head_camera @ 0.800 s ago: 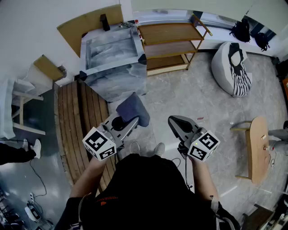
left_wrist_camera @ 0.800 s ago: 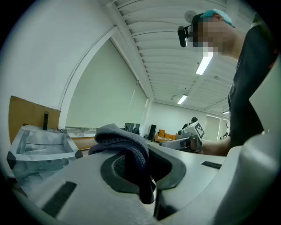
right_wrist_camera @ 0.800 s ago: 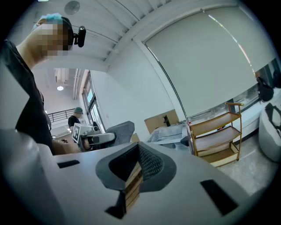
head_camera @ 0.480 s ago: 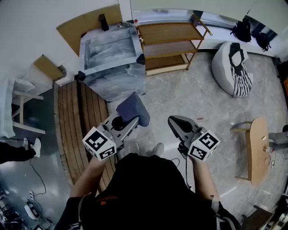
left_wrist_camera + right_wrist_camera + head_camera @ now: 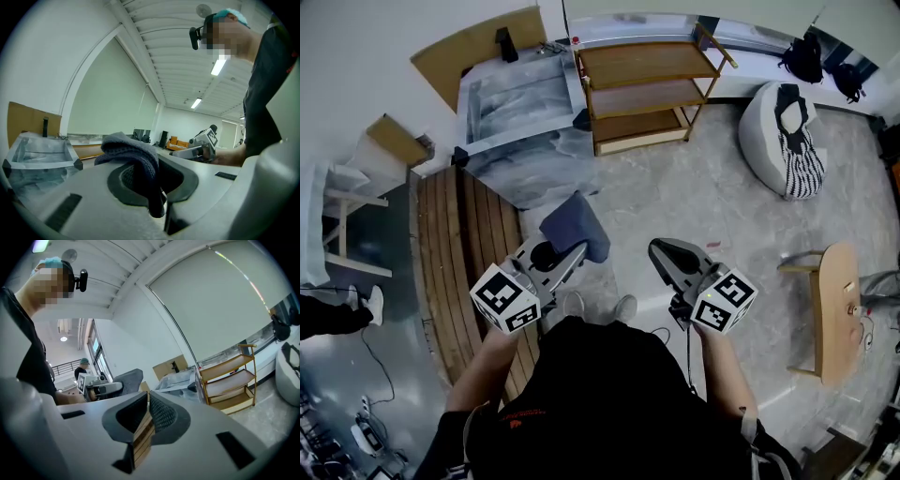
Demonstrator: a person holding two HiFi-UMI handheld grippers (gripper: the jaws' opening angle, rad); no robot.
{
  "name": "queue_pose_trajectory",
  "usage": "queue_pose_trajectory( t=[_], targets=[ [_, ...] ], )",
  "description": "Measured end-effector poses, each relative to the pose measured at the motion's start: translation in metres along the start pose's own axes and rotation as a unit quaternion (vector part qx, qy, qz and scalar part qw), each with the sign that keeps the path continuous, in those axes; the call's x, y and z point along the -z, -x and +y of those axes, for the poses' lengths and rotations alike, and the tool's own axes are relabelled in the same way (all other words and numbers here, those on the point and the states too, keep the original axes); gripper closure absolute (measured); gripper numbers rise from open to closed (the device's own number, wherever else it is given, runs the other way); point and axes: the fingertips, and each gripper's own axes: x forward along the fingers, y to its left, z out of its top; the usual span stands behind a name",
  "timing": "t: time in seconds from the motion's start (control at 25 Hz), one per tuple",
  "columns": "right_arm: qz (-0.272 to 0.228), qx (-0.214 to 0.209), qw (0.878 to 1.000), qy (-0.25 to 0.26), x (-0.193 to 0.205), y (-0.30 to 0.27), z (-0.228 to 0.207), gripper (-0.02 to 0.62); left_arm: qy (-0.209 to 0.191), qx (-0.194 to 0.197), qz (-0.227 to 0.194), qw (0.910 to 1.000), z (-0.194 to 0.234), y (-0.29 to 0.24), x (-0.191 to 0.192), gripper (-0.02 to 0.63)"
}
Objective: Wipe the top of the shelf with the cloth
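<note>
Ahead of you and a little to your right, across open floor, stands the wooden shelf (image 5: pixel 642 58). It is well apart from both tongs, against the far wall. Its top board runs left to right across your view, so a wiping stroke would follow that long axis.

Your left tongs (image 5: pixel 570 253) are clamped on the dark cloth (image 5: pixel 572 225). The left gripper view shows the fabric pinched between the jaws, with a loose fold bunched above them. Your right tongs (image 5: pixel 661 255) are closed on nothing, with only a thin slit between the pads.

The relation to mind is that the cloth sits on your left, while the shelf lies forward and rightward of it. Straight ahead of the left tongs is the grey marbled block (image 5: pixel 520 103), just beside the shelf's left end. As I judge it, you need to walk forward and angle the left tongs right past that block. That would bring the cloth down flat at the top board's near left corner. Neither tongs is clearly nearer the shelf, but only the left carries the cloth.
</note>
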Motion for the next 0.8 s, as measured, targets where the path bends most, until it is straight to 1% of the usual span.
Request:
queue_pose_trajectory(
  t=[0.28,0.48,0.8],
  targets=[
    [0.002,-0.008,1.000,0.001,0.001,0.029,-0.013,0.589,-0.001,-0.013,-0.005,0.9999,-0.018,-0.019,0.000,0.557],
    [0.005,-0.021,1.000,0.014,-0.002,0.047,-0.021,0.589,0.000,-0.026,-0.011,0.9996,-0.026,-0.032,0.000,0.557],
    [0.003,-0.016,1.000,0.011,-0.002,0.066,-0.043,0.589,-0.002,-0.024,-0.005,0.9997,-0.032,-0.056,0.005,0.557]
  ],
)
